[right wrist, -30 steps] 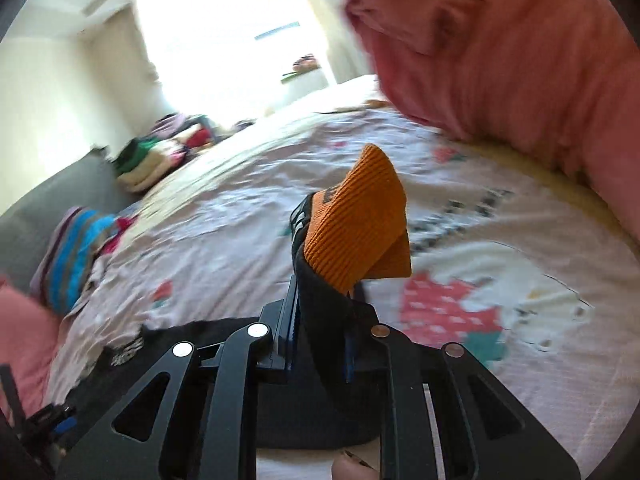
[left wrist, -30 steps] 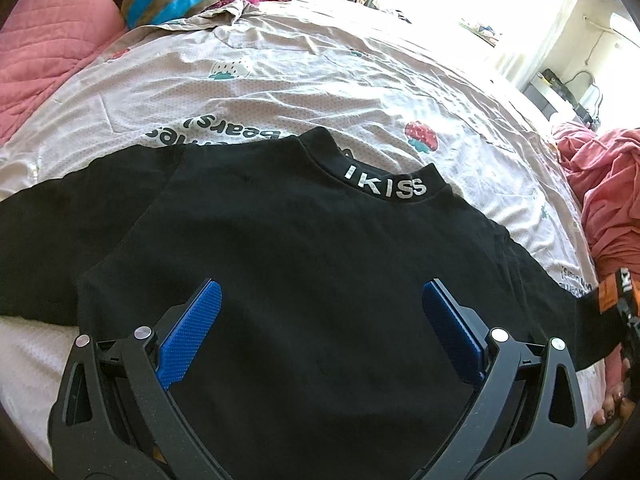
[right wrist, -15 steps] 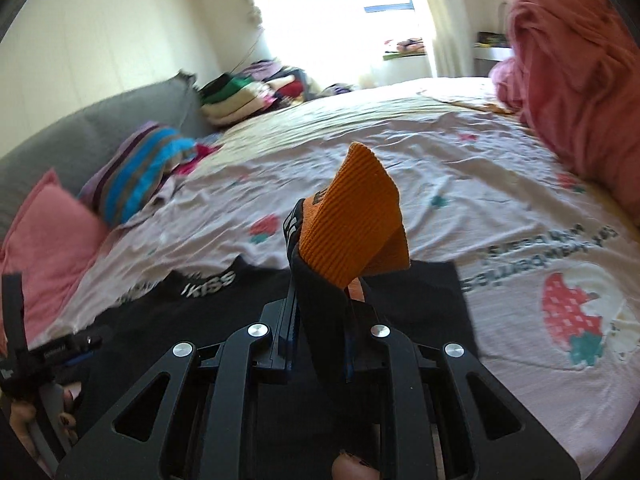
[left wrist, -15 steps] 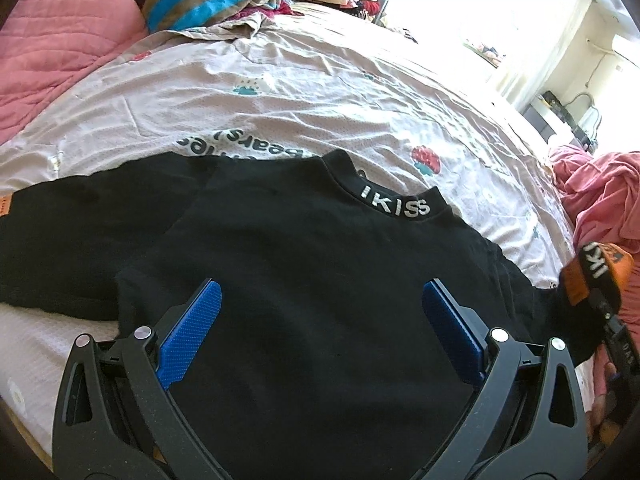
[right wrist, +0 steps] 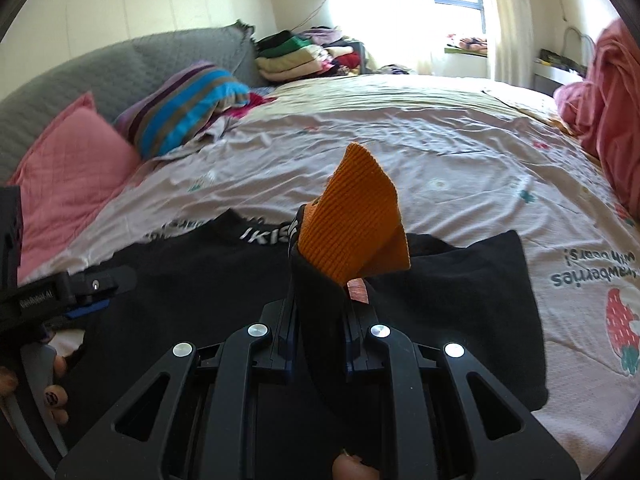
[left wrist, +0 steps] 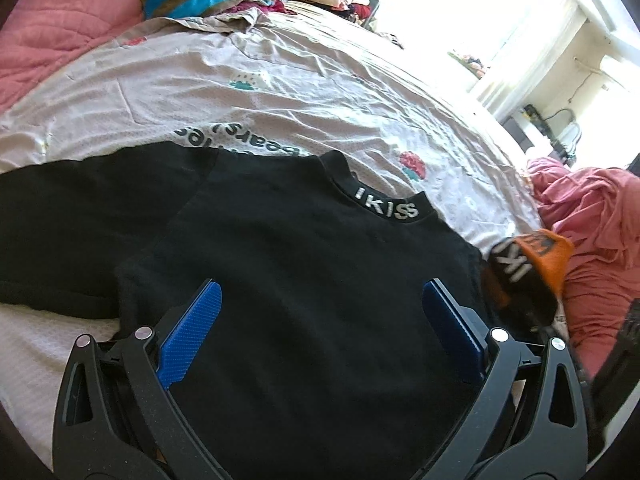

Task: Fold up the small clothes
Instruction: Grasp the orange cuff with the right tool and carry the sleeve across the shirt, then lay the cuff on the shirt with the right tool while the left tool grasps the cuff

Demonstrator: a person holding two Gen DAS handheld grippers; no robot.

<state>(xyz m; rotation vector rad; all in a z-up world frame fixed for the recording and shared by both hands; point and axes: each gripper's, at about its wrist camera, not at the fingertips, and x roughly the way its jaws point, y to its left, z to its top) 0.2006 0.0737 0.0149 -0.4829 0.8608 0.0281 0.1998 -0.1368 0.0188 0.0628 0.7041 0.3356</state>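
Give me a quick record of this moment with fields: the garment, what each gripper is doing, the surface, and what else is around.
garment: black top with white lettering on the collar, lying flat, front up
right sleeve: orange cuff lifted off the bed
right gripper: shut on the sleeve just below the cuff
left gripper: open, over the body of the top, holding nothing
surface: printed bedsheet
nearby: striped pillow, pink pillow, pink blanket, stacked clothes
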